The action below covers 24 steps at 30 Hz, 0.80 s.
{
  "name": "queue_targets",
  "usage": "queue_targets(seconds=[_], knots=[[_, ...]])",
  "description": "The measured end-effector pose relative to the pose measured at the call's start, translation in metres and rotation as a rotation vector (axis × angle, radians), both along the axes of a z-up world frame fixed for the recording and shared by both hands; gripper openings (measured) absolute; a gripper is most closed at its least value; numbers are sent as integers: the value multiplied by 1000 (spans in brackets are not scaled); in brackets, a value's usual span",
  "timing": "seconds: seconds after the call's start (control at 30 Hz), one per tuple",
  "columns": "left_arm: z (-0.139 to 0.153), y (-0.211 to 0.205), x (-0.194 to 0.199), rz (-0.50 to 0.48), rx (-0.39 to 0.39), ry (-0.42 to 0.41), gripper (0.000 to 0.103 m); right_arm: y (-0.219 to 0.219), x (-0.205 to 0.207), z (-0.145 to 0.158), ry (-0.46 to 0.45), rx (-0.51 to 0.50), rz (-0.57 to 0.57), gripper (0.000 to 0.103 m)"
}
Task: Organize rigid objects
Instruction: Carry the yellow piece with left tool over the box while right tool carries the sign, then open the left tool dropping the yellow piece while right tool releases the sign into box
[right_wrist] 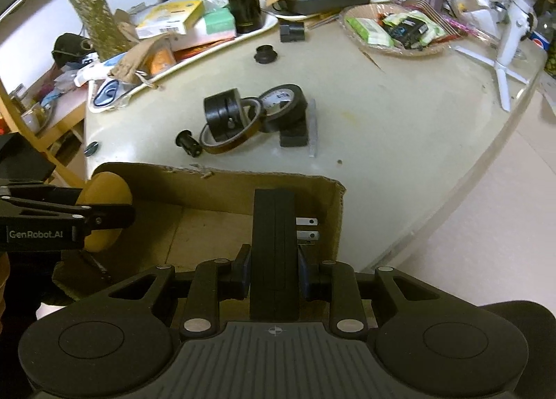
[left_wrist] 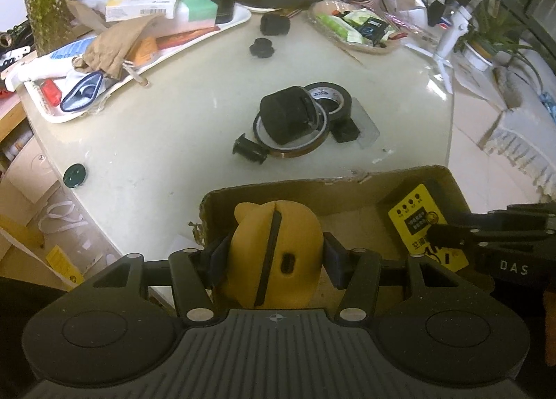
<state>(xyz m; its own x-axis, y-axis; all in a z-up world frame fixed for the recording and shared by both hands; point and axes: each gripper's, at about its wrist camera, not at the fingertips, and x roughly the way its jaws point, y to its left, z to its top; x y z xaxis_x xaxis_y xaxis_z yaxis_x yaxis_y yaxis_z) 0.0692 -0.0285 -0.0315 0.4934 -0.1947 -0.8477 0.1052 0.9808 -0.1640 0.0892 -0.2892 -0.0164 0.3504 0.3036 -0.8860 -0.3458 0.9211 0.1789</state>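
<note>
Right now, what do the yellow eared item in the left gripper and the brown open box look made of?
Yellow eared bear-shaped item: likely matte moulded plastic or silicone; smooth, uniform colour, dark seam.
Brown open box: corrugated cardboard; dull brown, torn ragged rim.

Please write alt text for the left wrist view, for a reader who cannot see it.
The left gripper holds a yellow bear-shaped object over an open cardboard box at the near edge of a pale table. Beyond the box lie tape rolls and small black parts.
</note>
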Motion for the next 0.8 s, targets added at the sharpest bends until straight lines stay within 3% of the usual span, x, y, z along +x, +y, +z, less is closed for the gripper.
queue_targets(seconds=[0.13, 0.23, 0.3, 0.5, 0.8], knots=[[-2, 2, 1, 14, -14, -10, 55, 1, 2, -1, -5, 9, 1, 29], [1, 4, 0, 18, -41, -26, 55, -1, 2, 1, -1, 27, 0, 35], [5, 5, -1, 13, -66, -40, 62, 0, 2, 5, -3, 31, 9, 62], [20, 6, -4, -1, -56, -81, 64, -3, -3, 24, -71, 69, 41, 92], [35, 16, -8, -34, 2, -146, 64, -16, 3, 33, -112, 88, 18, 100]])
